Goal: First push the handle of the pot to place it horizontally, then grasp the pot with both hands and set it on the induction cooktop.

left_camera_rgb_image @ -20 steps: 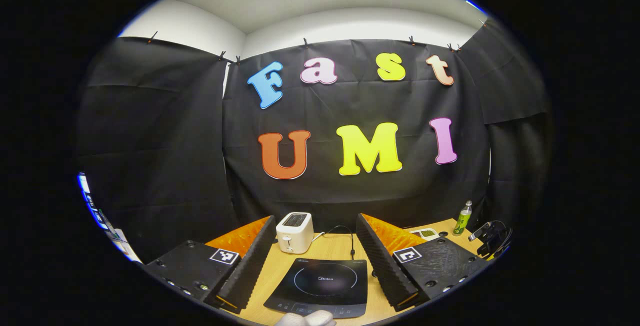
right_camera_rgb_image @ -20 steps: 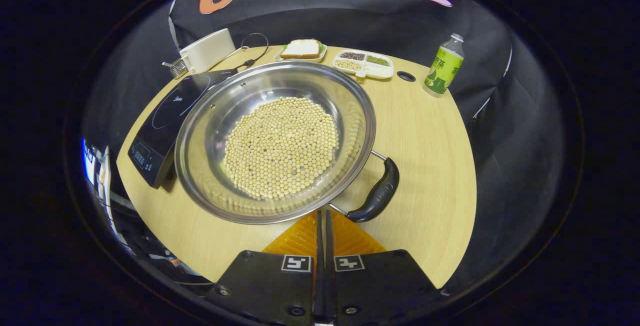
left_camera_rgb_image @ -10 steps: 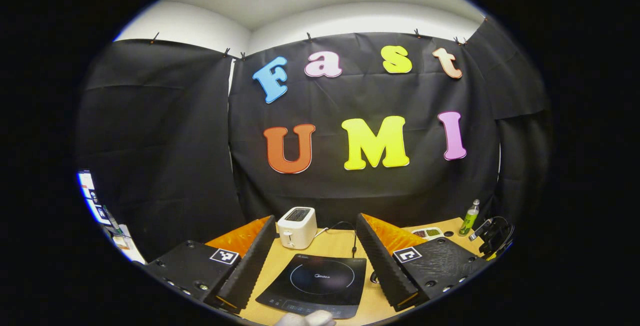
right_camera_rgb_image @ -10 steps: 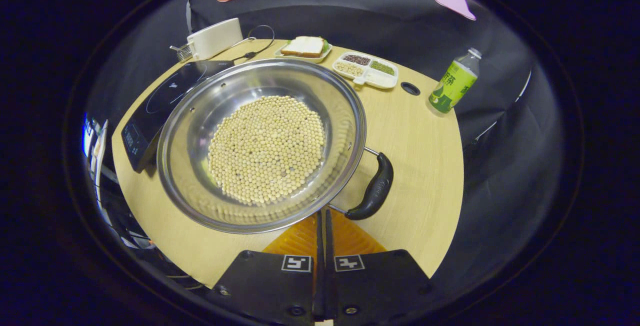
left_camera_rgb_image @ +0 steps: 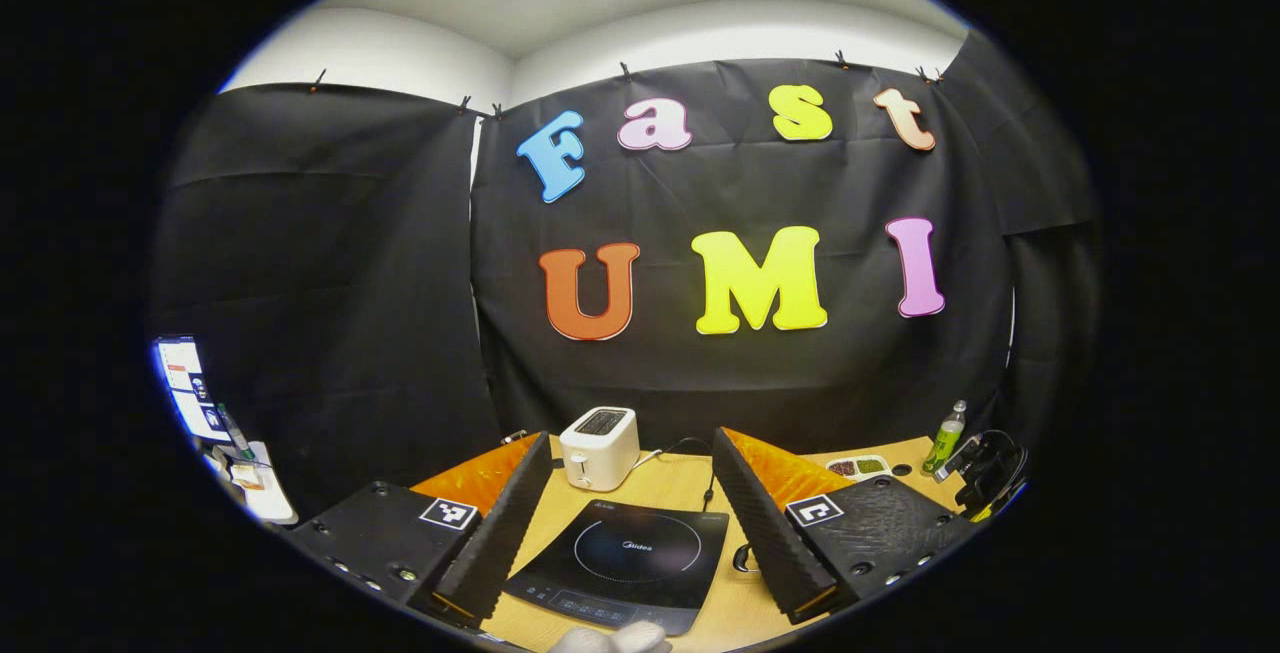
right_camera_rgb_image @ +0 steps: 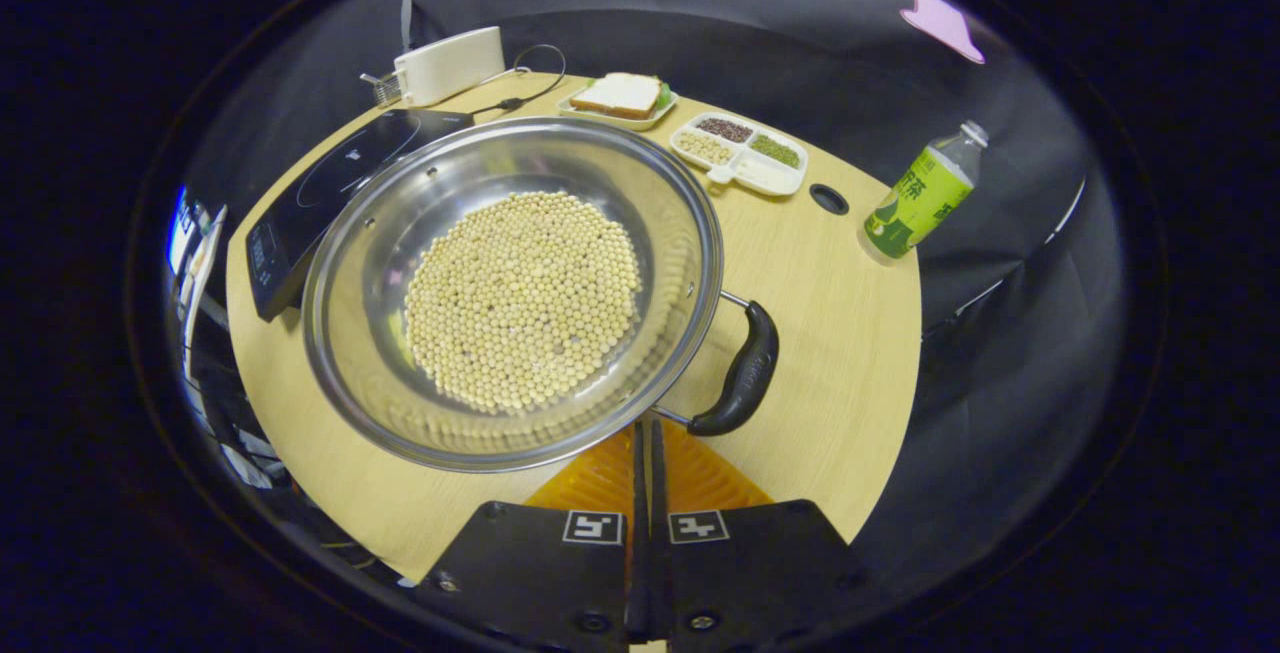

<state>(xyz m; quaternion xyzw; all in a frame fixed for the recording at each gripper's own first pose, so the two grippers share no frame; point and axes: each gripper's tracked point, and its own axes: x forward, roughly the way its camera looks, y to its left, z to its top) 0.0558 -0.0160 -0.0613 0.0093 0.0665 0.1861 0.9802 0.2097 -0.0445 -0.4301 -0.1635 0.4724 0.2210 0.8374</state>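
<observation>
A wide steel pot (right_camera_rgb_image: 400, 233) holding soybeans sits on the wooden table in the right gripper view. Its black handle (right_camera_rgb_image: 745, 373) points toward the lower right. My right gripper (right_camera_rgb_image: 645, 428) is shut with nothing between its fingers, and its tips are at the pot's near rim, beside the handle's wire root. The black induction cooktop (right_camera_rgb_image: 320, 183) lies just left of the pot. In the left gripper view my left gripper (left_camera_rgb_image: 632, 438) stands open above the table, with the cooktop (left_camera_rgb_image: 625, 563) between and below its fingers.
A white toaster (right_camera_rgb_image: 450, 78) with its cord, a sandwich plate (right_camera_rgb_image: 620, 98), a divided tray of grains (right_camera_rgb_image: 740, 143) and a green bottle (right_camera_rgb_image: 920, 198) line the table's far side. The toaster (left_camera_rgb_image: 598, 446) stands behind the cooktop. A gloved hand (left_camera_rgb_image: 610, 638) shows at the bottom.
In the right gripper view the pot and its handle have drifted left and the bottle right. In the left gripper view the cooktop has slid left and farther off. Both grippers keep their states.
</observation>
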